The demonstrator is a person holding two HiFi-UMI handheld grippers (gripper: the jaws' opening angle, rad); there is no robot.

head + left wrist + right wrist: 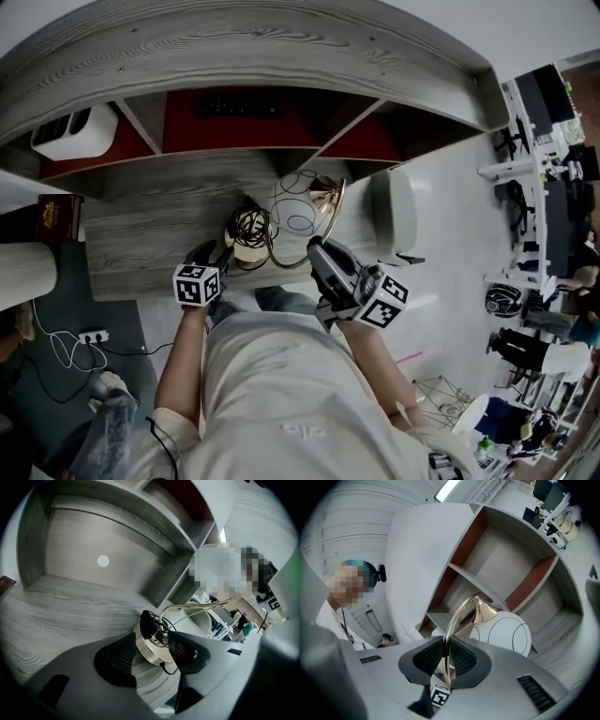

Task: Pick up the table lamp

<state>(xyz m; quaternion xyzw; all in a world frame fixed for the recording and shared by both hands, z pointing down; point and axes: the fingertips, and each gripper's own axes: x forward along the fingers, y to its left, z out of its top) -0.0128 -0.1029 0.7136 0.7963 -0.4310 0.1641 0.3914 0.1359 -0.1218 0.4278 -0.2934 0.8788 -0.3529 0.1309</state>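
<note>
The table lamp has a round brass base (pixel 147 651) with a black cord coiled on it, a curved gold arm (pixel 457 620) and a white globe shade (pixel 501 634). In the head view it stands on the grey wooden desk (pixel 141 234), with the base (pixel 246 246) at the front and the arm (pixel 330 202) arching to the right. My left gripper (pixel 150 657) is open, its jaws standing on either side of the base. My right gripper (pixel 445 654) is shut on the gold arm, pinching the thin tube between its pads. In the head view the left gripper (pixel 211 261) and the right gripper (pixel 315 251) flank the lamp.
The desk has a curved hutch with red-backed shelf compartments (pixel 225 122). A white device (pixel 73 131) sits in the left compartment and a dark red box (pixel 58 217) at the desk's left end. A white chair back (pixel 394 211) stands to the right. A person stands beyond the lamp.
</note>
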